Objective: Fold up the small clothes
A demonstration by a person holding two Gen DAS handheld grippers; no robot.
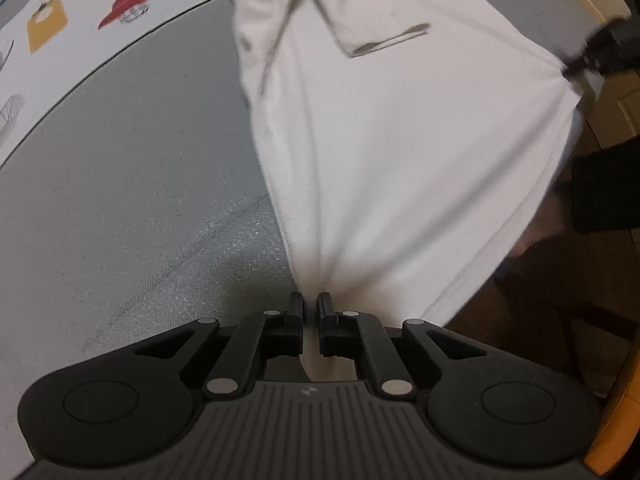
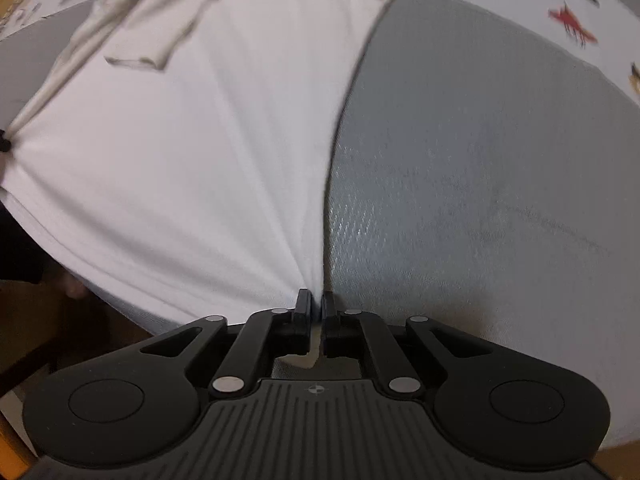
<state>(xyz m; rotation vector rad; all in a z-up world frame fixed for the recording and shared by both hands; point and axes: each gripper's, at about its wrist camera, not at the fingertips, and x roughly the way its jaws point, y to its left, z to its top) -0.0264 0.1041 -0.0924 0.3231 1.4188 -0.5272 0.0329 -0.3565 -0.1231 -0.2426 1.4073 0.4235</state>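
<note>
A white t-shirt [image 1: 400,140] is stretched out over a grey mat [image 1: 140,180]. My left gripper [image 1: 311,304] is shut on the shirt's left bottom corner. My right gripper [image 2: 316,300] is shut on the right bottom corner of the shirt [image 2: 200,140]. The hem hangs taut between both grippers, past the table's near edge. A sleeve [image 1: 384,36] lies folded over the body; it also shows in the right wrist view [image 2: 148,48]. The right gripper shows in the left wrist view [image 1: 588,60] at the far right. The collar end is bunched at the top.
The grey mat [image 2: 480,160] lies on a white tablecloth [image 1: 60,20] printed with lamps. A wooden table edge [image 2: 16,432] and the dark floor [image 1: 560,280] lie below the hem. A pale door or cabinet [image 1: 616,112] stands at the right.
</note>
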